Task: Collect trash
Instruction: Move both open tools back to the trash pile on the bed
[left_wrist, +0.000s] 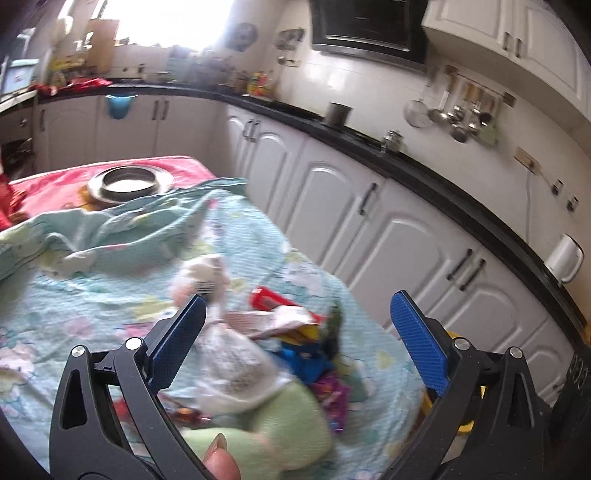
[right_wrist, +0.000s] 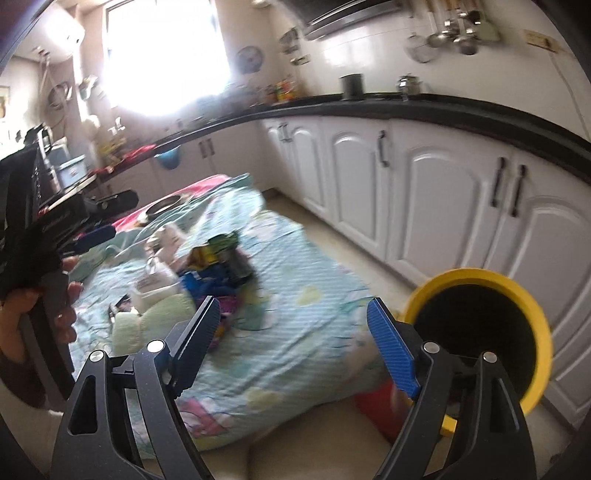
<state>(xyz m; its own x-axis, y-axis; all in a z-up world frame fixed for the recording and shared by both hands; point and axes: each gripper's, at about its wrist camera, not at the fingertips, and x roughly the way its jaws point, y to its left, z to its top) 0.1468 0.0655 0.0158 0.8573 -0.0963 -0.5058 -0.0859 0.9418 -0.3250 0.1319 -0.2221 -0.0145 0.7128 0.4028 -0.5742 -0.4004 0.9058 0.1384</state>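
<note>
Above the trash pile (left_wrist: 280, 332), both tools (left_wrist: 297, 332) (right_wrist: 293, 339) gape wide, empty.

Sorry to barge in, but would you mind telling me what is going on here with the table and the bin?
A person holds tongs in each hand over a table under a pale blue cloth in a kitchen. The left tongs hang open above a pile of wrappers; the right tongs are open too, holding nothing. A yellow-rimmed bin stands beside the table. Nothing is gripped yet.
</note>
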